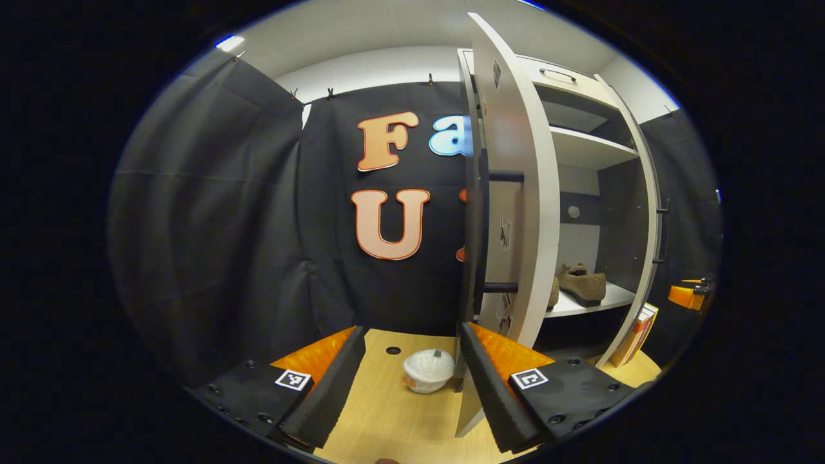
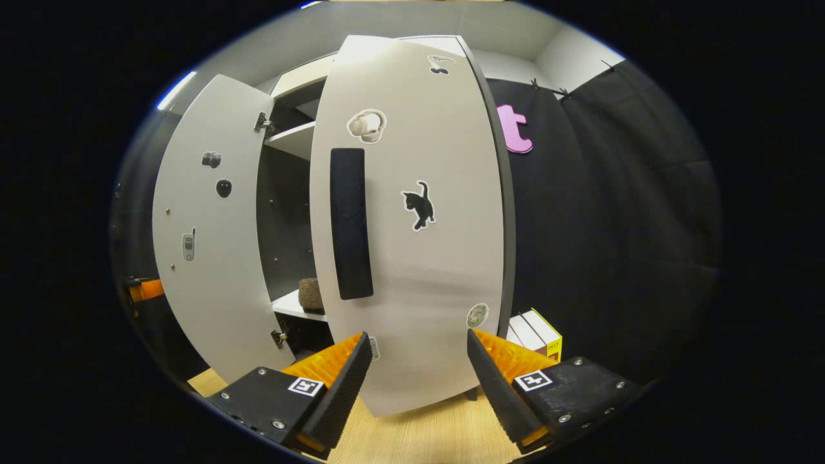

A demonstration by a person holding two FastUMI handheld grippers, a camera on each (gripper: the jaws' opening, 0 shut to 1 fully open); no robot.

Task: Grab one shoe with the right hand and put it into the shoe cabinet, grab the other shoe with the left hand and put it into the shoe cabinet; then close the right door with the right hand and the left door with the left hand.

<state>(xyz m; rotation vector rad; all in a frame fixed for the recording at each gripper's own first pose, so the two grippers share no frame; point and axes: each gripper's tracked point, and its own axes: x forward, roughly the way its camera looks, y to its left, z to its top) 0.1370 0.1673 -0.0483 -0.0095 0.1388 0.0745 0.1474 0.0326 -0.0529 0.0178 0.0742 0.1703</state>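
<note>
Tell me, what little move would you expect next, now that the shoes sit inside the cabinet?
Probably the right gripper nudges forward to push the right door shut. Both shoes already rest on the shelf, that door hangs partly open just ahead of the open gripper, and the left door is open too, for the left gripper afterwards.

White cabinet doors (image 2: 412, 258) with black handles (image 2: 351, 222); fuzzy brown shoes (image 1: 583, 283); pale wood-grain floor (image 1: 393, 419)
</note>
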